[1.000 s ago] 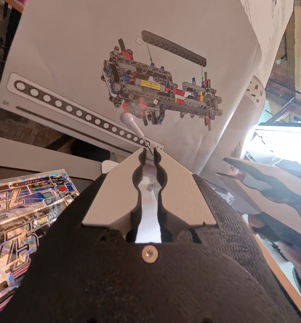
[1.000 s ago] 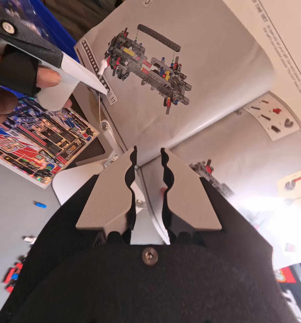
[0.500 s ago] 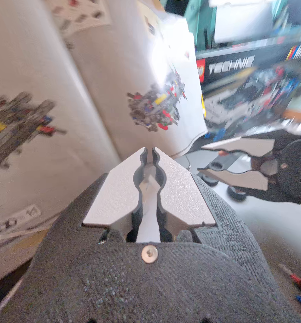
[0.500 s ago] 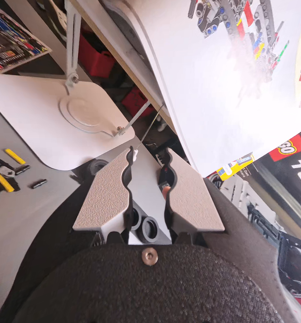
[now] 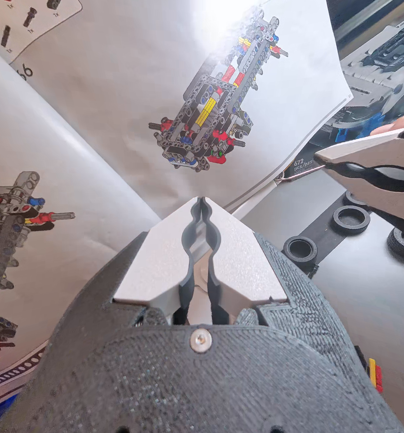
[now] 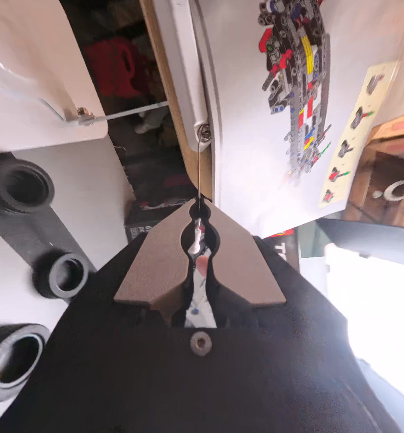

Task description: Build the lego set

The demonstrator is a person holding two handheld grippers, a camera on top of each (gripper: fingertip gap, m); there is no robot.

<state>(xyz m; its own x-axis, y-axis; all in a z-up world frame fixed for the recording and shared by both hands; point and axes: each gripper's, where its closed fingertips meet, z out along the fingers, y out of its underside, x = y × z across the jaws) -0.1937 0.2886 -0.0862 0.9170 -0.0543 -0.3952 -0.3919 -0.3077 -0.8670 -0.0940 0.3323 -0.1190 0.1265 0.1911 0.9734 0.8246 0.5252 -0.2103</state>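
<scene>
The open instruction booklet (image 5: 126, 93) stands on a white book stand (image 6: 55, 93) and shows pictures of the chassis build. My left gripper (image 5: 201, 198) is shut and empty, its tips close to the lower edge of the right page. My right gripper (image 6: 199, 200) is shut on the stand's thin metal page-holder wire (image 6: 198, 173), whose white tip (image 6: 196, 241) lies between the jaws. In the left wrist view the right gripper (image 5: 319, 160) comes in from the right, pinching that wire (image 5: 299, 173) at the page corner. No loose bricks are held.
Black rubber tyres lie on the grey table: in the left wrist view (image 5: 300, 249), (image 5: 351, 219), and in the right wrist view (image 6: 22, 185), (image 6: 65, 274). The set's box (image 5: 372, 58) stands behind the booklet. Small yellow and red parts (image 5: 375, 377) lie lower right.
My left gripper let go of the left page-holder wire and swung right across the booklet. My right gripper moved down to the right page-holder wire and closed on it.
</scene>
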